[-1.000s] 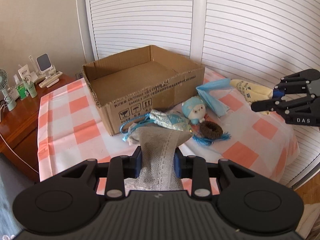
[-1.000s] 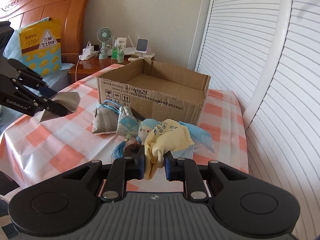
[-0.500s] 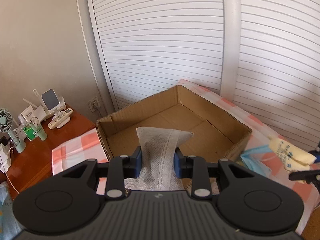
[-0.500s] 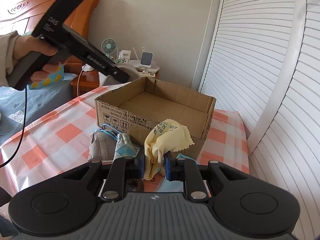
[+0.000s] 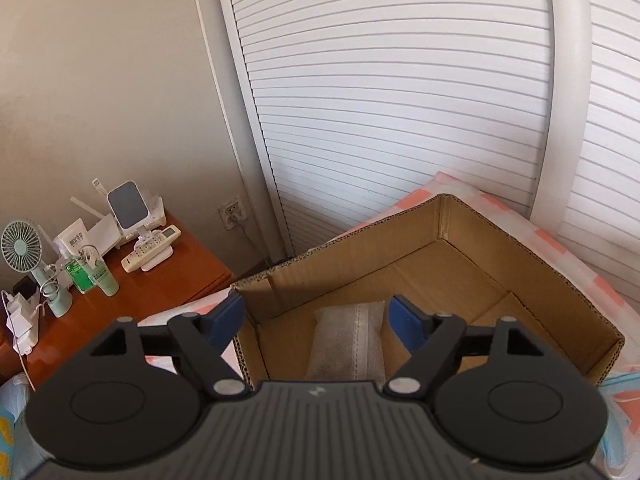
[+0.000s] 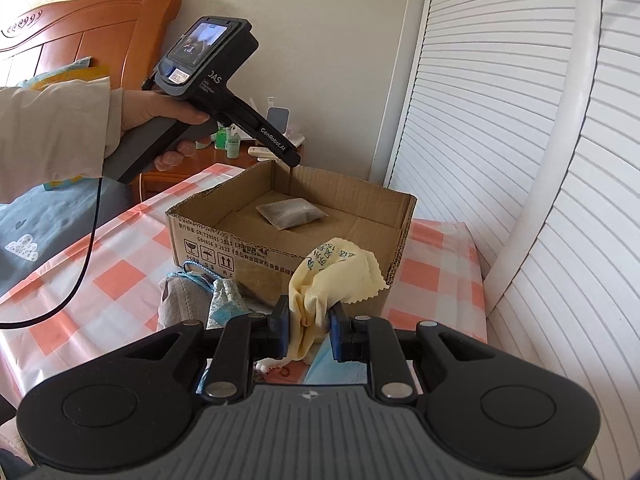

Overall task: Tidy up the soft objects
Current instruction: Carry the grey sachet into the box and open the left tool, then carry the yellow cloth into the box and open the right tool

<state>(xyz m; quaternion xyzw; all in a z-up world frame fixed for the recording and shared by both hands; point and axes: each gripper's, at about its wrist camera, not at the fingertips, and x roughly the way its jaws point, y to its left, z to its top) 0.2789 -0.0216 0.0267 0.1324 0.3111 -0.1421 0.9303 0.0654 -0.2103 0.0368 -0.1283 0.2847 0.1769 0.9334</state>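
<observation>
An open cardboard box (image 5: 520, 248) stands on the checked cloth. A grey mesh sachet (image 5: 348, 340) lies flat on its floor, also plain in the right wrist view as the sachet (image 6: 291, 214). My left gripper (image 5: 316, 312) hangs over the box's near corner. Its jaws are opening, wide apart, and the blue pads do not touch the sachet below. From the right wrist, the left gripper (image 6: 294, 160) is held by a hand above the box's far wall. My right gripper (image 6: 308, 326) is shut on a crumpled yellow cloth (image 6: 336, 276) in front of the box (image 6: 280, 248).
A grey pouch (image 6: 180, 300), a patterned pouch (image 6: 228, 296) and a blue mask (image 6: 336, 368) lie before the box. A wooden nightstand (image 5: 168, 268) carries a fan, bottles and a remote. Louvred doors (image 5: 400, 120) stand close behind the box; a headboard (image 6: 80, 28) is at the left.
My left gripper carried the grey sachet over the box, opened and let it go; it now lies on the box floor. The right gripper kept the yellow cloth and edged nearer the box.
</observation>
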